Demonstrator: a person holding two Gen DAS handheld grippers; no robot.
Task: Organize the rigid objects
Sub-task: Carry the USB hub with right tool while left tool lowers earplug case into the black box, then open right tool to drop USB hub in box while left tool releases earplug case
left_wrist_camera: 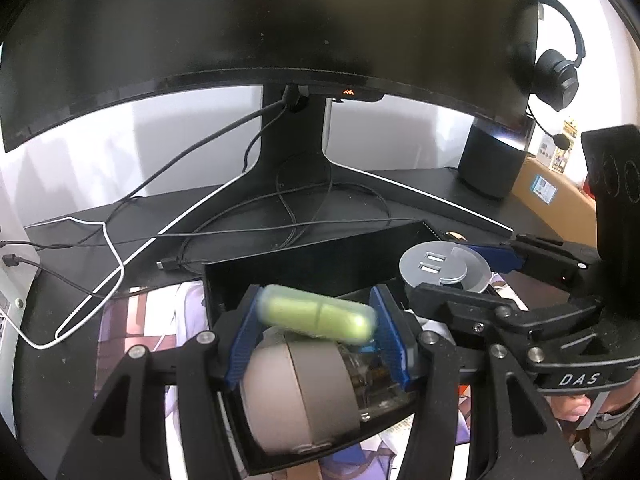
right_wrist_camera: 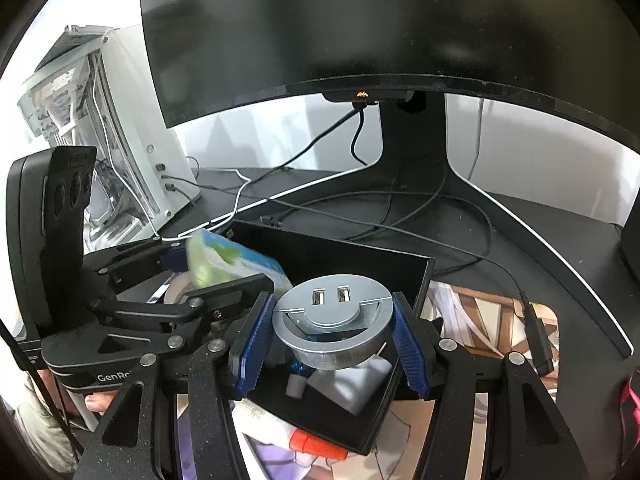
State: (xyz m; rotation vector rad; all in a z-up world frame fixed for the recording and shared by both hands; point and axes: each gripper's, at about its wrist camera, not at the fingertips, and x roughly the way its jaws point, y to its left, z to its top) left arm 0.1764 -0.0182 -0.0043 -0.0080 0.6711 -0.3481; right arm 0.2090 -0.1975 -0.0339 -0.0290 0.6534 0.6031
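Observation:
My left gripper [left_wrist_camera: 318,316] is shut on a pale green capsule-shaped case [left_wrist_camera: 318,316] and holds it over the black open box [left_wrist_camera: 304,256]. Below it in the box lie a grey rounded device [left_wrist_camera: 304,392] and a clear-cased part [left_wrist_camera: 372,376]. My right gripper [right_wrist_camera: 328,320] is shut on a round silver USB hub [right_wrist_camera: 330,312] and holds it above the same box [right_wrist_camera: 352,256], over white blocks [right_wrist_camera: 352,384] inside. The hub also shows in the left wrist view [left_wrist_camera: 444,266], and the green case in the right wrist view [right_wrist_camera: 228,260].
A curved monitor [left_wrist_camera: 280,20] on a V-shaped stand [left_wrist_camera: 296,160] fills the back, with tangled cables [left_wrist_camera: 248,224] on the black desk. A speaker [left_wrist_camera: 492,160] and headset [left_wrist_camera: 556,76] stand at right. A white PC case [right_wrist_camera: 120,128] stands at left. A printed mat [right_wrist_camera: 488,320] lies under the box.

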